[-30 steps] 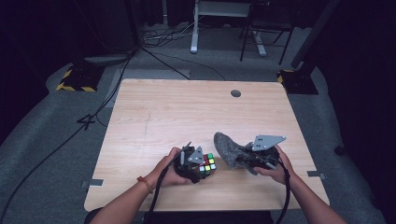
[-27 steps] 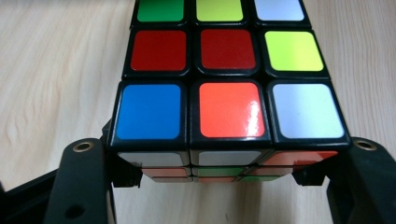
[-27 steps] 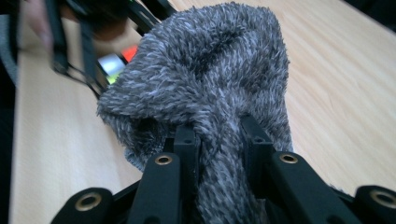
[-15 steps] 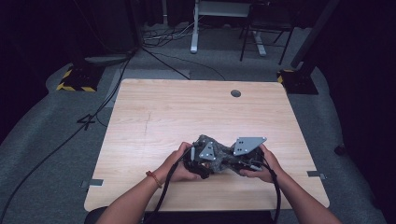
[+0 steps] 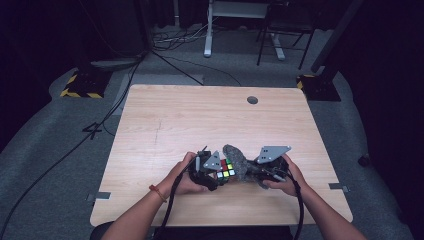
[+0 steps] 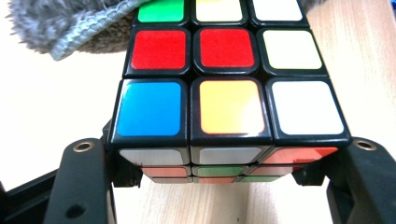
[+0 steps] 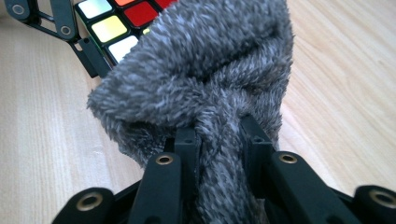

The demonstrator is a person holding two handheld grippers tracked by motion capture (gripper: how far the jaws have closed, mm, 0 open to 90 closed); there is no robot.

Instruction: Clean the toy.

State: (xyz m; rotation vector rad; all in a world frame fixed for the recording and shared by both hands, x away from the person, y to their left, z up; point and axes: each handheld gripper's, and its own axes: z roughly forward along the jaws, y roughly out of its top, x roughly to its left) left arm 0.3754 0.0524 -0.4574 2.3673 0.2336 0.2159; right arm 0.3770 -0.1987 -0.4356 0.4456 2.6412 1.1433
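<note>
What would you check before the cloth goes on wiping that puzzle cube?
1. Left gripper clamped on the puzzle cube: ok.
2. Right gripper pinching the grey cloth: ok.
3. Cloth reaches the cube: ok, it lies over the far edge.
4. Cube resting on the table: cannot tell.
5. Room around on the table: ok.

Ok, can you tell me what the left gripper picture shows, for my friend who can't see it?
A colourful puzzle cube is clamped between the left gripper's two black jaws, just above a pale wooden table. Its top squares are blue, yellow, white, red and green. A fuzzy grey cloth lies against the cube's far left corner.
</note>
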